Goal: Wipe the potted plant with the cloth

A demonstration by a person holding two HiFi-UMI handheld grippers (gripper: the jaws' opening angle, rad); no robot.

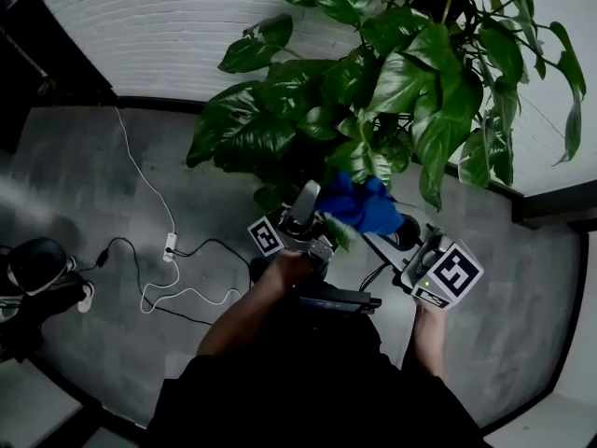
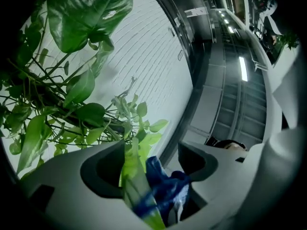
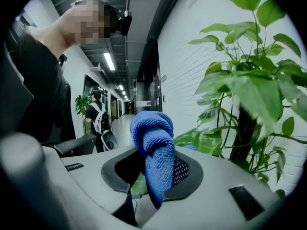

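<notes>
The potted plant (image 1: 373, 82) spreads broad green leaves in front of a white brick wall. My left gripper (image 1: 306, 199) points steeply up under the foliage. Its jaws stand wide, with one pale green leaf (image 2: 132, 176) lying along the left jaw and the blue cloth (image 2: 163, 186) beside that leaf; neither pad presses on them. My right gripper (image 1: 382, 231) comes in from the right, shut on the bunched blue cloth (image 1: 359, 203). In the right gripper view the cloth (image 3: 153, 138) sticks up from the pinch (image 3: 158, 164), with plant stems (image 3: 249, 90) to the right.
A white power strip (image 1: 170, 245) with looping cables lies on the grey floor at left, and a dark round object (image 1: 37, 264) sits further left. The brick wall (image 1: 168, 26) runs behind the plant. A person with a backpack (image 3: 98, 119) stands far down the corridor.
</notes>
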